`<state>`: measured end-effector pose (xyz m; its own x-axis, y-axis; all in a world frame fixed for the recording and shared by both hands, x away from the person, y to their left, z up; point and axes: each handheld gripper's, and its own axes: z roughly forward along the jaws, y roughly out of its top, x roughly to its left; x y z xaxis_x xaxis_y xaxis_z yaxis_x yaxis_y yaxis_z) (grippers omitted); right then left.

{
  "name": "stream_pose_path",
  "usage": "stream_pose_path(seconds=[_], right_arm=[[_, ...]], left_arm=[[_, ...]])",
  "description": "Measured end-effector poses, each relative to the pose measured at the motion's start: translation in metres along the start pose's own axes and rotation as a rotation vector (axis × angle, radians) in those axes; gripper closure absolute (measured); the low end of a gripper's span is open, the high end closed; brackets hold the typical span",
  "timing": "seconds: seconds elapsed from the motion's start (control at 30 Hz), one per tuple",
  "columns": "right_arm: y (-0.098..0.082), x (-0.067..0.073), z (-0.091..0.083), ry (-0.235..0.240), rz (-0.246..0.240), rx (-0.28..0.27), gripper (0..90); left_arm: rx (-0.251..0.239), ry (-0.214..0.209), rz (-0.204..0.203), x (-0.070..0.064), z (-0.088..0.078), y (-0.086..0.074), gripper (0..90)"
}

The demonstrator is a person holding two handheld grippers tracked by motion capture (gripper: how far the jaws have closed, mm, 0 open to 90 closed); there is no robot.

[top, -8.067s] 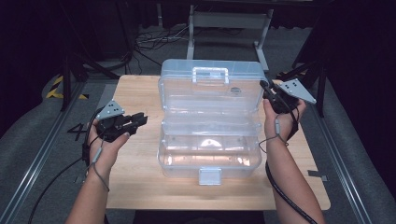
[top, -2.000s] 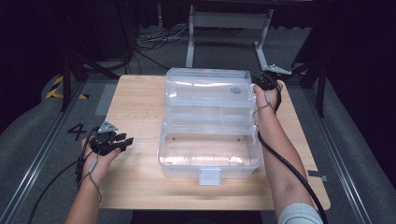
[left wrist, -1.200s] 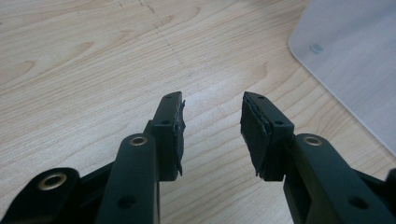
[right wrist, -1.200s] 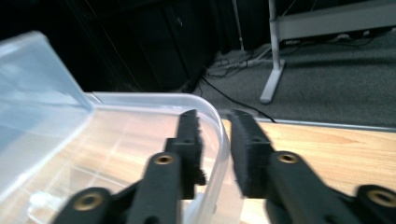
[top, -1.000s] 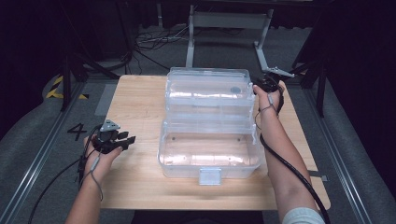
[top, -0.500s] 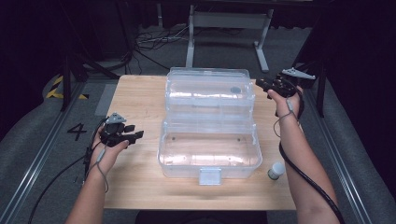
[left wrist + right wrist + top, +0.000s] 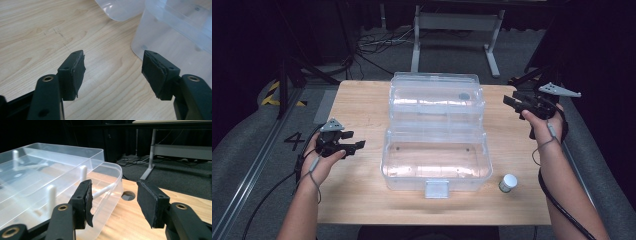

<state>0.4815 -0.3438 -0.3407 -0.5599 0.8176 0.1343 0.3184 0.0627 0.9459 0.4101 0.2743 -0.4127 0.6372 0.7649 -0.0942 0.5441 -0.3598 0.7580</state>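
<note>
- The clear plastic storage box (image 7: 436, 162) sits open at the middle of the table, its near half a deep tub with a small latch tab at the near edge.
- Its lid (image 7: 436, 97) lies flat on the far side, hinged to the tub, see-through like the rest, with white posts inside in the right gripper view.
- Your left gripper (image 7: 358, 145) hangs over the table's left part, just left of the tub; its jaws have just been opening, now stand wide, and grip nothing, with bare wood between the pads in the left gripper view.
- Your right gripper (image 7: 509, 101) is raised at the far right, just beside the lid's right end and clear of it; its jaws have also just been opening, stand wide, and hold nothing.
- Count: one box, two grippers, one small white-capped jar (image 7: 508, 183), which stands on the table near the tub's near right corner, apart from it.
- The wooden table (image 7: 362, 100) is pale, with plain grain and a round hole near the far right edge, seen in the right gripper view.
- Around it you have grey carpet, a dark room, a metal frame (image 7: 457, 30) with loose cables beyond the far edge, and a floor rail with a painted "4" at the left.
</note>
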Motion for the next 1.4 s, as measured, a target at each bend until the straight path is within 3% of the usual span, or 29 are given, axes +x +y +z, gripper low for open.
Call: stream_pose_path(seconds=[0.1, 0.27, 0.37, 0.53, 0.67, 1.0, 1.2, 1.4], right_arm=[[-0.003, 0.004, -0.018, 0.018, -0.018, 0.014, 45.6], [-0.005, 0.011, -0.036, 0.053, -0.054, 0.045, 43.8], [-0.007, 0.015, -0.043, 0.072, -0.068, 0.065, 43.4], [-0.008, 0.02, -0.055, 0.084, -0.087, 0.093, 41.8], [-0.009, 0.023, -0.061, 0.103, -0.093, 0.134, 41.8], [-0.009, 0.027, -0.072, 0.118, -0.181, 0.228, 42.2], [-0.01, 0.031, -0.074, 0.14, -0.252, 0.353, 43.7], [-0.012, 0.037, -0.073, 0.168, -0.29, 0.422, 44.3]], left_arm=[[0.05, -0.043, 0.018, -0.002, -0.001, 0.0, 32.3], [0.064, -0.095, -0.007, -0.007, -0.004, 0.003, 29.6], [0.098, -0.111, 0.003, -0.01, -0.003, 0.004, 27.7], [0.134, -0.092, 0.033, -0.011, 0.001, 0.003, 27.5], [0.141, -0.107, 0.056, -0.011, 0.0, 0.003, 26.8], [0.198, -0.099, 0.104, -0.012, 0.001, 0.001, 25.7], [0.232, -0.09, 0.103, -0.015, 0.0, 0.001, 26.9], [0.241, -0.081, 0.091, -0.013, 0.0, 0.0, 26.6]])
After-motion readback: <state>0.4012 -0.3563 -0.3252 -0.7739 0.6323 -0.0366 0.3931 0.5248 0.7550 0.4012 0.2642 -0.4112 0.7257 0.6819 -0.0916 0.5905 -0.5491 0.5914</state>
